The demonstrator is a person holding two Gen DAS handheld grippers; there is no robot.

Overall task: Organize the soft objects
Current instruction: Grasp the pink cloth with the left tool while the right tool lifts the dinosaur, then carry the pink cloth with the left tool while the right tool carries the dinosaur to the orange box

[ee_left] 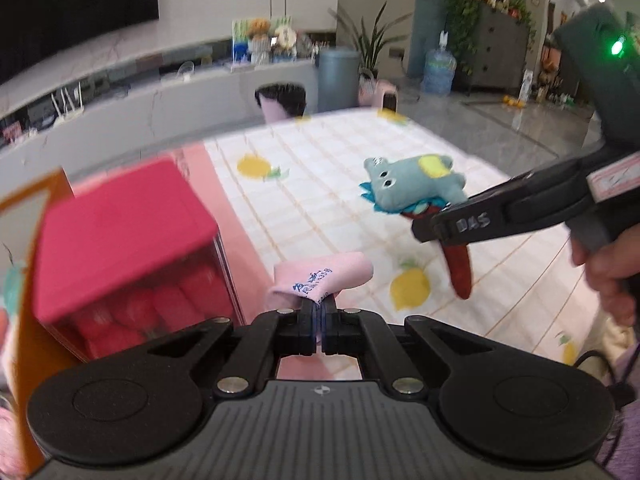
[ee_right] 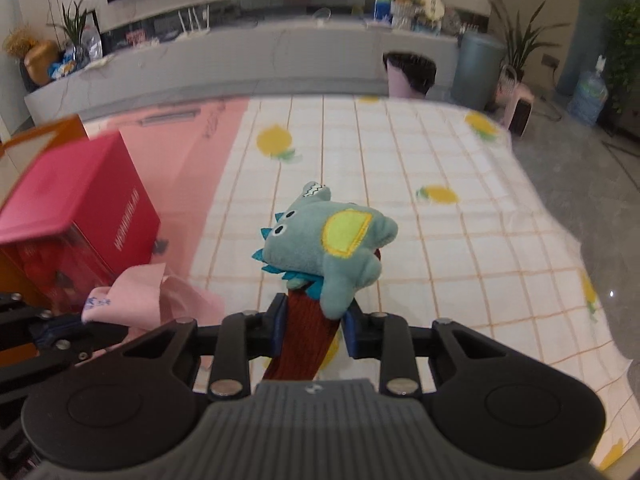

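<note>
the red box [ee_left: 120, 240] sits at about 9 o'clock of the left view, its lid solid red, its clear wall showing rounded red items [ee_left: 160, 308] packed inside; what they are i cannot tell. an orange box [ee_left: 24, 320] stands just beside it, at the frame's edge, contents hidden.

the table wears a cloth [ee_left: 340, 200] of white grid with yellow lemons, with a plain pink strip toward the red box. beyond it, at 12 o'clock, a long grey counter [ee_left: 160, 92] holds small clutter, a dark screen above it. a pink bin [ee_left: 282, 102], a grey bin [ee_left: 338, 74], potted plants and a water jug [ee_left: 439, 70] stand on the glossy floor.

the left gripper [ee_left: 319, 312] is clamped tight on a thin pink cloth [ee_left: 324, 276] with blue print, folded and limp. the right gripper [ee_right: 314, 322] squeezes a ribbed, rust-red sock [ee_right: 304, 340] bearing a plush teal monster [ee_right: 324, 240] with a yellow patch, blue spikes and stitched teeth, lifted off the cloth at centre. a hand [ee_left: 612, 268] holds the right gripper at 3 o'clock of the left view.
</note>
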